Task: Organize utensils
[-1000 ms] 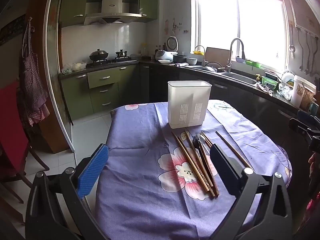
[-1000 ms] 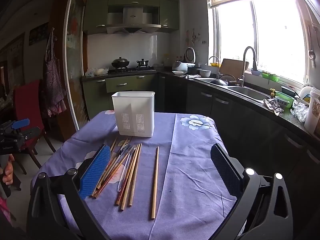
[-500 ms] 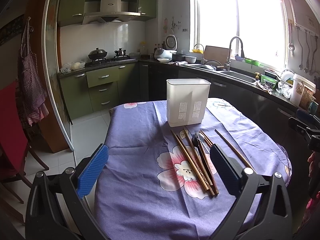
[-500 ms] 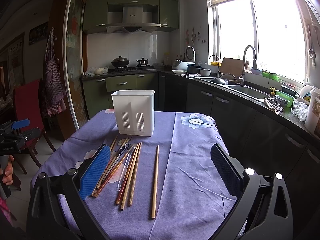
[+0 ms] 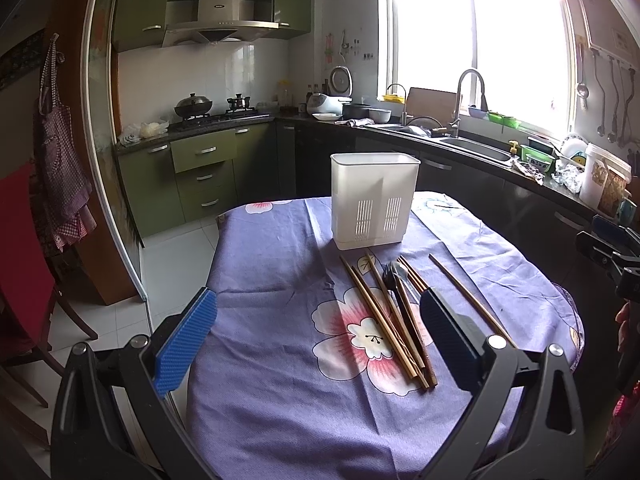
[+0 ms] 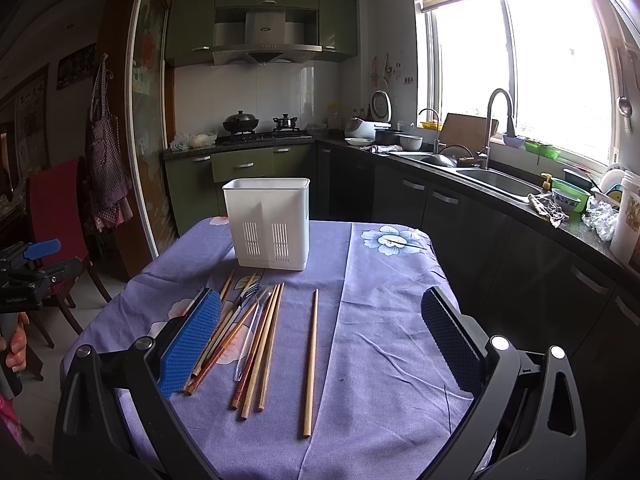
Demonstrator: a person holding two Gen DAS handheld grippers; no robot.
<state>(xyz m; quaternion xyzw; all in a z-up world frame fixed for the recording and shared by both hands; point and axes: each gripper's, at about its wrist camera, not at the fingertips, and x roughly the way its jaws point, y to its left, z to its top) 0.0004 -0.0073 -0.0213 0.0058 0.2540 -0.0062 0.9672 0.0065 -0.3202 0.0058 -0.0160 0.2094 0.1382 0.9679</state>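
A white slotted utensil holder [image 5: 374,200] [image 6: 270,222] stands upright at the far side of the table, which wears a purple flowered cloth [image 5: 280,264] [image 6: 376,320]. In front of it lies a loose pile of wooden chopsticks [image 5: 384,320] [image 6: 256,336] mixed with a fork and a spoon [image 5: 394,276]. One chopstick [image 6: 311,360] [image 5: 466,294] lies apart to the right. My left gripper [image 5: 316,336] hovers open above the near cloth, left of the pile. My right gripper [image 6: 320,344] is open over the single chopstick, holding nothing.
Kitchen counters with a sink [image 6: 496,182] and a stove [image 6: 260,134] run behind and to the right of the table. A red chair [image 6: 56,208] stands left of it. The other gripper shows at each view's edge, held by a hand [image 6: 16,344].
Both views have shifted only slightly; the holder sits marginally lower and nearer in the left wrist view. Nothing on the table has moved.
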